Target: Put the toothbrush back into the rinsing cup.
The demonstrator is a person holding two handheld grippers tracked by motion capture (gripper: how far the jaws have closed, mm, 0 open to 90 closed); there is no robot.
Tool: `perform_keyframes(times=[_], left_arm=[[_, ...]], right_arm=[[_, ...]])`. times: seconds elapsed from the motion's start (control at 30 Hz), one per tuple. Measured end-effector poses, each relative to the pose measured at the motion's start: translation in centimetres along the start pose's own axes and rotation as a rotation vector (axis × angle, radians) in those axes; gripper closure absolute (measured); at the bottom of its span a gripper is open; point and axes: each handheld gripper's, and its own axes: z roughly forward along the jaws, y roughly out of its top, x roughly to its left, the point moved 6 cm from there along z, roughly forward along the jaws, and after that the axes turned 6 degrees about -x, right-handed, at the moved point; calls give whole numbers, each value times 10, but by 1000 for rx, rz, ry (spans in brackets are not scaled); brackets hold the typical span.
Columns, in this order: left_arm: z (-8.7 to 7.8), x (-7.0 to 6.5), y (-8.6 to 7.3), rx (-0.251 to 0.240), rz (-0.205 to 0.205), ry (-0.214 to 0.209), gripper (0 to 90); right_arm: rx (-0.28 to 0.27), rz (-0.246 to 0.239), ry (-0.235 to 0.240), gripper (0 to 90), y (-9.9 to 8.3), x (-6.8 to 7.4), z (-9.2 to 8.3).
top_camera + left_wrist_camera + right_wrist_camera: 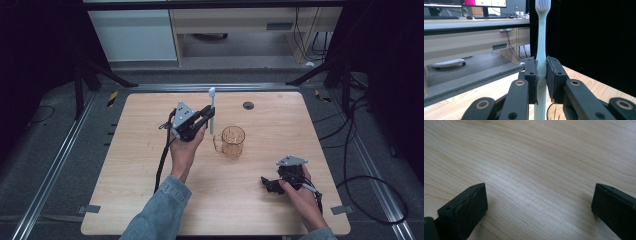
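Note:
A pale blue toothbrush (pixel 212 107) stands upright in the air, bristle head up, with my left gripper (pixel 209 118) shut on its handle. In the left gripper view the two black pads clamp the toothbrush (pixel 541 50) at mid-handle and my left gripper (pixel 541 80) points toward the far side of the table. A clear amber mug (pixel 232 142) stands on the wooden table (pixel 150 165), just right of and below the brush. My right gripper (pixel 267 185) rests low near the front right of the table, and in the right gripper view my right gripper (pixel 539 202) is open with only bare wood between the jaws.
A small dark round grommet (pixel 248 105) sits in the tabletop near the far edge. Beyond the table are light cabinets (pixel 135 35), a desk (pixel 469 42) and cables on the floor. Metal rails run along both sides of the table.

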Motion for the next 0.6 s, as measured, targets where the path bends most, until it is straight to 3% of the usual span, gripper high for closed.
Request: perform_keyframes(times=[0.6], left_arm=[[5,0,-4,-21,-8,-16,788]], right_arm=[[-1,-10,13,8,0,1,0]])
